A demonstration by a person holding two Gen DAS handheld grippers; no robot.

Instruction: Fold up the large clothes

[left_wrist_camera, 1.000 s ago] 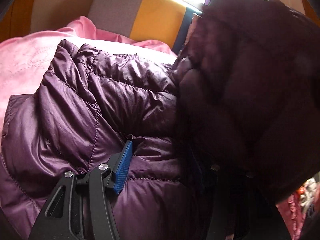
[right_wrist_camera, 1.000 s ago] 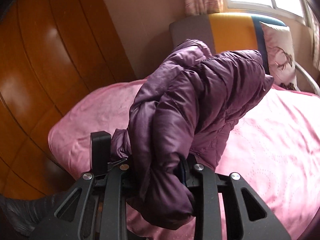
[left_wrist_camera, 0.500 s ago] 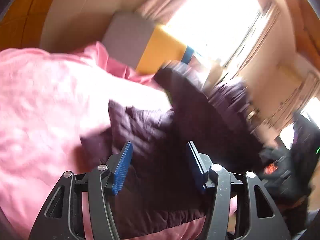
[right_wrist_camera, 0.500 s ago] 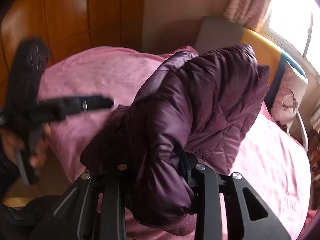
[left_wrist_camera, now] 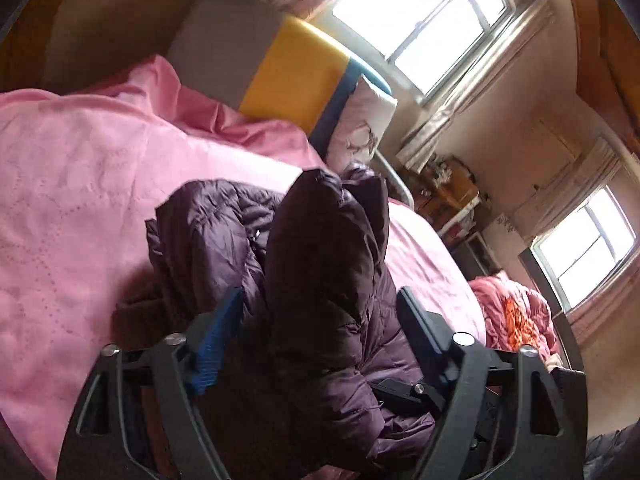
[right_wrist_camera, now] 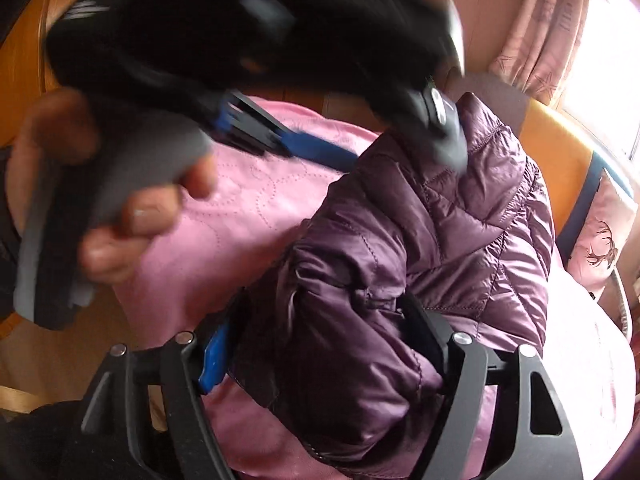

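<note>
The dark purple quilted puffer jacket (right_wrist_camera: 420, 248) sits bunched on the pink quilted bedspread (left_wrist_camera: 80, 184), near its front edge. The right gripper (right_wrist_camera: 320, 340) has its jaws opening, the padded fabric filling the gap between them, the grip going slack. The left gripper (left_wrist_camera: 320, 320) is closing with a jacket fold standing between its pads, not visibly pinched. Risk here: this slippery, springy down could puff out and undo the fold as the right lets go, or the bundle could slide off the edge.
</note>
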